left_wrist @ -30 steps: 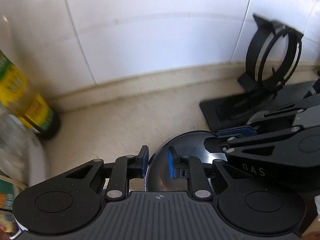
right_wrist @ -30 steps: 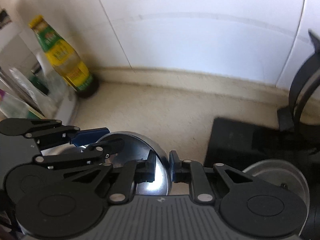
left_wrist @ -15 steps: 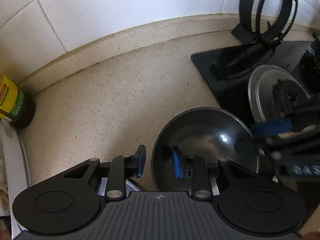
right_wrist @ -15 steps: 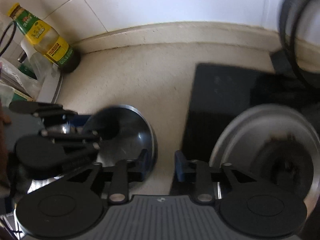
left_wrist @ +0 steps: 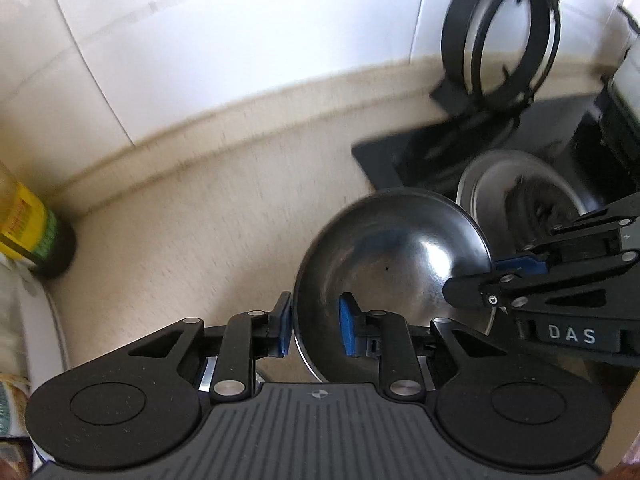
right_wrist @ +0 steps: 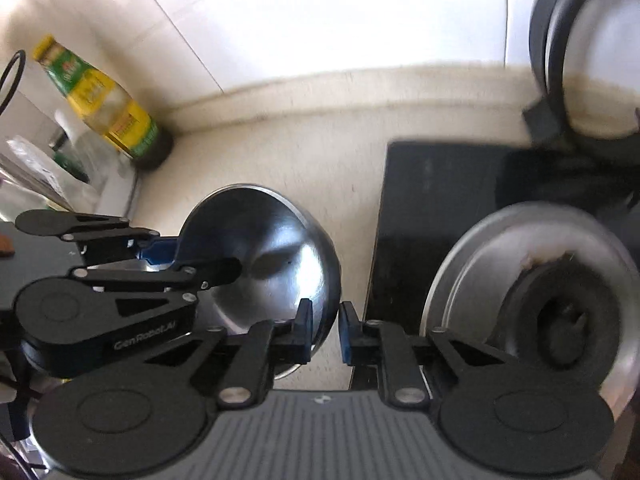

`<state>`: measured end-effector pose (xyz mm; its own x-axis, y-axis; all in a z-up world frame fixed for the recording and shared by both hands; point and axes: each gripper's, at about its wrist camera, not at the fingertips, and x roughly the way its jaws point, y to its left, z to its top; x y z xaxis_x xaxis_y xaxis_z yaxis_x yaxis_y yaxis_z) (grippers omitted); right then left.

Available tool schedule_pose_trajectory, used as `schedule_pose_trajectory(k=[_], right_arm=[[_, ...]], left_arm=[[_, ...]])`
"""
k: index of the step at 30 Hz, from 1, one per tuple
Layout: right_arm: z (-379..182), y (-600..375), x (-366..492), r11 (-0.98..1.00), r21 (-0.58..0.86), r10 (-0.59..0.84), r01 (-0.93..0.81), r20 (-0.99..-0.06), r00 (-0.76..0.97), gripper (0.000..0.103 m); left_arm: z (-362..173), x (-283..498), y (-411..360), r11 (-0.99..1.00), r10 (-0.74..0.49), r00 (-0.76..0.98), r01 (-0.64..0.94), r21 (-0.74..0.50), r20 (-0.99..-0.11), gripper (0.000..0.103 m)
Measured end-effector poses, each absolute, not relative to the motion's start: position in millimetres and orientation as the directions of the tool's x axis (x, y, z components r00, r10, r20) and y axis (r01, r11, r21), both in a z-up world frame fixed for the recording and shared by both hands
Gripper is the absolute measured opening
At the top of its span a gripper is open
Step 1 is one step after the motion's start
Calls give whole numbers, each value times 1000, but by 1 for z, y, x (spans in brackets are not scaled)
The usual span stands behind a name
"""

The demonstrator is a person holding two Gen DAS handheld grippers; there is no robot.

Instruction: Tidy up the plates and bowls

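1. The left tongs (left_wrist: 314, 324) are clenching the near rim of a steel bowl (left_wrist: 394, 256), one blue pad outside the wall and one inside.
2. The right tongs (right_wrist: 325, 330) are clamping the opposite edge of the same bowl (right_wrist: 272, 256), again with a pad on each side of the rim.
3. The bowl is sitting tilted between the two tools, above the speckled beige bench (left_wrist: 192, 216), its shiny hollow facing the left camera; whether its underside is touching the bench cannot be told.
4. A steel plate (right_wrist: 480, 264) is lying on a black tray (right_wrist: 412, 200) just right of the bowl, with a dark round thing resting on it.
5. A black ring-shaped rack (left_wrist: 500, 40) is standing at the back of the tray, against the white tiled wall (left_wrist: 240, 40).
6. A yellow-labelled bottle (right_wrist: 108, 108) is standing upright in the left corner of the bench, well apart from the bowl.
7. Both views are showing some blur.
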<state>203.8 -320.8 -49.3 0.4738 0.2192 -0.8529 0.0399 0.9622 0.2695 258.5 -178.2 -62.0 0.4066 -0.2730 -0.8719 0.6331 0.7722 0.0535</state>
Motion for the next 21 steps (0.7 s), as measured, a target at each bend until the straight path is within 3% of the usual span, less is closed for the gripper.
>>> schedule_pose_trajectory(k=[9, 21], right_arm=[[2, -302, 195, 968, 251, 221, -23, -801, 556, 39], [3, -227, 203, 955, 238, 296, -177, -809, 507, 39]], left_arm=[[-13, 240, -149, 804, -306, 504, 591, 65, -808, 33], [-6, 219, -77, 874, -235, 552, 480, 75, -800, 36]])
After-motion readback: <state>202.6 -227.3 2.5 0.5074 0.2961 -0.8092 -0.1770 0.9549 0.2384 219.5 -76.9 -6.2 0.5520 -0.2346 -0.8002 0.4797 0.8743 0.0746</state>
